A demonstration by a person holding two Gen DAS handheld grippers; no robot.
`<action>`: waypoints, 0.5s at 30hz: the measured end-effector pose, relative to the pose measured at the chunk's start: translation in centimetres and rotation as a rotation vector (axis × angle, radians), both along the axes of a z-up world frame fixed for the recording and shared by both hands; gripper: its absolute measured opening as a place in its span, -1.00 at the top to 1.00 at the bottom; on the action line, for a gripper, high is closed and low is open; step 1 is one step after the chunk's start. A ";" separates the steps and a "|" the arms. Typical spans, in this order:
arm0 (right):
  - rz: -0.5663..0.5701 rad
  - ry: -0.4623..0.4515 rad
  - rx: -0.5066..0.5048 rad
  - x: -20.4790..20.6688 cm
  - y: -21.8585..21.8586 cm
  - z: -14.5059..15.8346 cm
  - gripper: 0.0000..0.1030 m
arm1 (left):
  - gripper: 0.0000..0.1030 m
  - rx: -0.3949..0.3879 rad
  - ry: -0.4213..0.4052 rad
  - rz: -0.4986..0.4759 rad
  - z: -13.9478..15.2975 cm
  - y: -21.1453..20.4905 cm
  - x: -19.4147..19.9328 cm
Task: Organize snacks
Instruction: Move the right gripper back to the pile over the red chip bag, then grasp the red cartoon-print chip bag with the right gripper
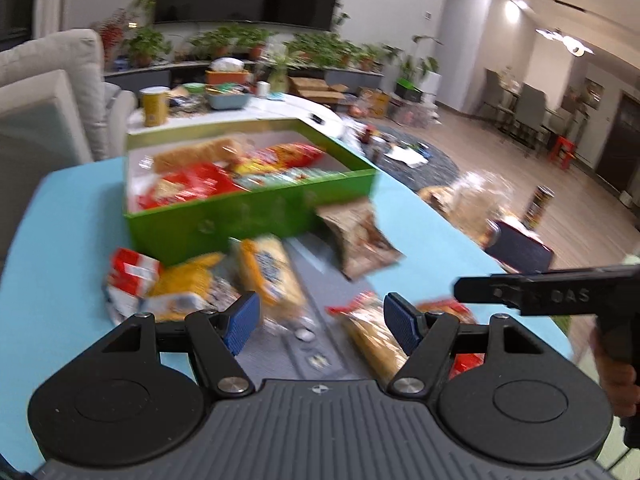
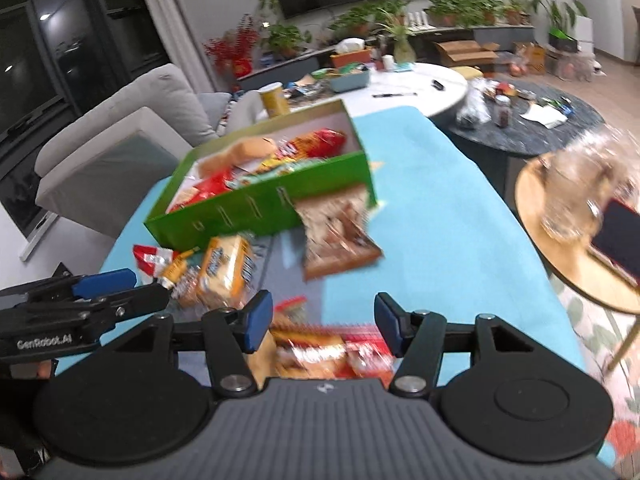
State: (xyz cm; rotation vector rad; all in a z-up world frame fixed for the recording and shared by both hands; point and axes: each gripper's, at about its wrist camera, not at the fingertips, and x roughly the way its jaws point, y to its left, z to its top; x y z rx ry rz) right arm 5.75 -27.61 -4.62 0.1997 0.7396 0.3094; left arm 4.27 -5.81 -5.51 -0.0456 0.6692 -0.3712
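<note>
A green box (image 1: 248,216) (image 2: 256,208) holding several snack packs stands on the blue table. Loose snacks lie in front of it: a brown pack (image 1: 360,236) (image 2: 336,236), a yellow pack (image 1: 268,272) (image 2: 224,268), a red-and-white pack (image 1: 128,272) (image 2: 154,258) and a yellow-orange pack (image 1: 372,340). My left gripper (image 1: 320,316) is open and empty above the loose snacks. My right gripper (image 2: 323,320) is open and empty above a red pack (image 2: 332,352). Each gripper shows in the other's view, the right one (image 1: 520,288) and the left one (image 2: 80,300).
A grey strip (image 1: 304,344) runs along the blue table (image 1: 60,280) (image 2: 440,220). A sofa (image 1: 48,92) stands to the left. A white table with a yellow can (image 1: 154,106) is behind. A round wooden side table (image 2: 560,240) with a glass item stands right.
</note>
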 end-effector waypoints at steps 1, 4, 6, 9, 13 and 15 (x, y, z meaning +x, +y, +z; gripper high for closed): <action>-0.006 0.008 0.005 -0.3 -0.3 -0.2 -0.19 | -0.27 -0.003 0.002 -0.019 -0.1 -0.5 -0.4; -0.025 0.040 0.025 -0.9 -1.2 -1.0 -0.21 | -0.26 -0.002 0.018 -0.076 -0.5 -2.0 -1.4; -0.039 0.059 0.046 -1.1 -1.9 -1.5 -0.22 | -0.25 0.014 0.030 -0.098 -0.8 -3.0 -1.8; -0.047 0.082 0.072 -1.7 -2.7 -2.2 -0.26 | -0.23 0.035 0.044 -0.128 -1.3 -4.2 -2.3; -0.045 0.110 0.091 -2.1 -3.0 -2.9 -0.26 | -0.13 0.035 0.058 -0.162 -1.4 -4.9 -2.7; -0.055 0.133 0.117 -2.2 -3.4 -3.4 -0.26 | -0.12 0.036 0.065 -0.179 -1.5 -5.5 -2.7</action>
